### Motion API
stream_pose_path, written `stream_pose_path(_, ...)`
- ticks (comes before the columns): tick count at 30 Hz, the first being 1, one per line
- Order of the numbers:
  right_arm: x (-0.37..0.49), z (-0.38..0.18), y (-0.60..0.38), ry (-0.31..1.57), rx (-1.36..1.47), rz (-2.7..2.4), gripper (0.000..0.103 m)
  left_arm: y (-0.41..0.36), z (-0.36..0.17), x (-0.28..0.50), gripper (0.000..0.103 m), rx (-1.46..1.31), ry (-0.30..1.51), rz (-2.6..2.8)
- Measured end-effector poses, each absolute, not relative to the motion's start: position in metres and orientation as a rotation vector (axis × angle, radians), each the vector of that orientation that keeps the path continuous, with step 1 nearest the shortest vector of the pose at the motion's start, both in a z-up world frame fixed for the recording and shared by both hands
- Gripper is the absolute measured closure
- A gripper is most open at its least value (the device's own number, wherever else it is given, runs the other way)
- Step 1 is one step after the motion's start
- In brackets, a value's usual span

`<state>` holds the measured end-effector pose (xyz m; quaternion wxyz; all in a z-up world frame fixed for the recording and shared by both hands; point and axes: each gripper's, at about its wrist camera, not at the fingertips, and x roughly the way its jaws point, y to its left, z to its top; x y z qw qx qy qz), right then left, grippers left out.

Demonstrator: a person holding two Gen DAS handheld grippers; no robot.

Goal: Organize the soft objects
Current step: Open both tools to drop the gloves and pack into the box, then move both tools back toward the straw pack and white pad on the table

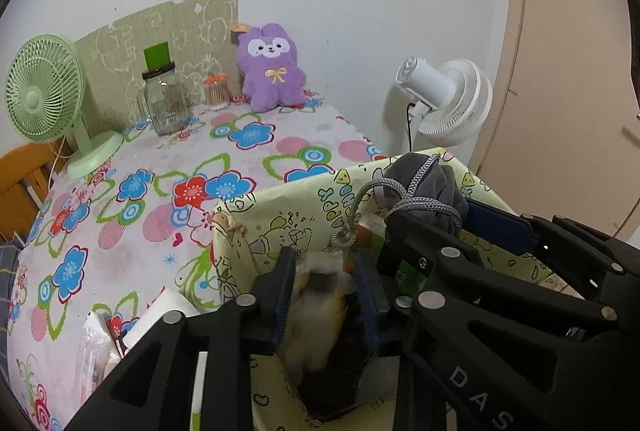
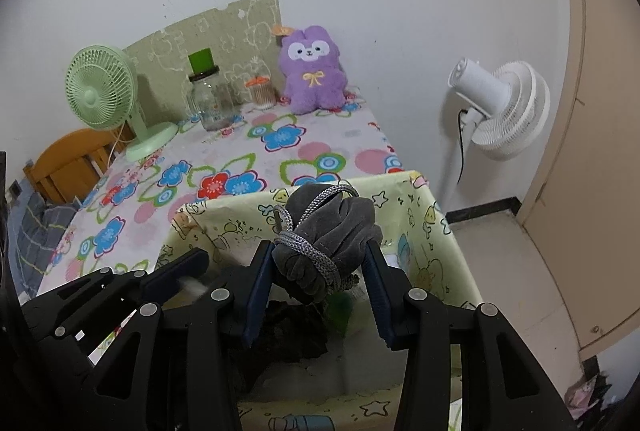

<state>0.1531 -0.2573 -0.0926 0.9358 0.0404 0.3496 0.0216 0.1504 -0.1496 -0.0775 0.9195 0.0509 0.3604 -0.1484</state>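
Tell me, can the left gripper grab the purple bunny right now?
Probably not yet. The left gripper is shut on a fluffy toy over the yellow bin, so it is full. The purple bunny sits far back by the wall, though the flowery table between looks open.

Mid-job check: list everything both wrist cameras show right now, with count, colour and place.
Storage box: one, pale yellow cartoon print, near table edge.
Drawstring pouch: one, grey velvet, between right gripper's fingers above box.
Fluffy toy: one, white-orange-black, in left gripper over box.
Plush bunny: one, purple, table's far end.
Glass jar: one, clear, beside bunny.
Desk fan: one, green, table's left.
Standing fan: one, white, floor.
Tablecloth: one, floral.
Left gripper: shut.
Right gripper: shut.
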Motion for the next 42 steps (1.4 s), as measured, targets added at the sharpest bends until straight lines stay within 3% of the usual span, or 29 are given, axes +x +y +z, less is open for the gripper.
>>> stream_pose_path(7, 0.157, -0.099, -0.258, 0.730, 0.089, 0.030, 0.055, -0.151, -0.083, 0.153, 0.061, 0.110, 0.755, -0.310)
stream_pose_path(12, 0.155, -0.097, -0.260, 0.716, 0.094, 0.003, 0.054, -0.152, -0.081, 0.152, 0.036, 0.104, 0.754, -0.330)
stream_pose_path(14, 0.154, -0.097, -0.261, 0.711, 0.093, -0.005, 0.052, -0.153, -0.081, 0.151, 0.036, 0.102, 0.760, -0.346)
stream_pose_path(16, 0.153, -0.095, -0.261, 0.710, 0.083, -0.021, 0.039, -0.154, -0.080, 0.150, 0.033, 0.102, 0.762, -0.354)
stream_pose_path(21, 0.145, -0.092, -0.261, 0.700, 0.088, -0.041, 0.024, -0.155, -0.074, 0.140, 0.019, 0.113, 0.728, -0.361)
stream_pose_path(25, 0.138, -0.087, -0.259, 0.681, 0.085, -0.052, 0.018, -0.152, -0.069, 0.133, 0.017, 0.114, 0.708, -0.359)
stream_pose_path(42, 0.104, -0.061, -0.234, 0.609, 0.075, -0.056, 0.010, -0.126, -0.044, 0.106, 0.012, 0.112, 0.657, -0.349)
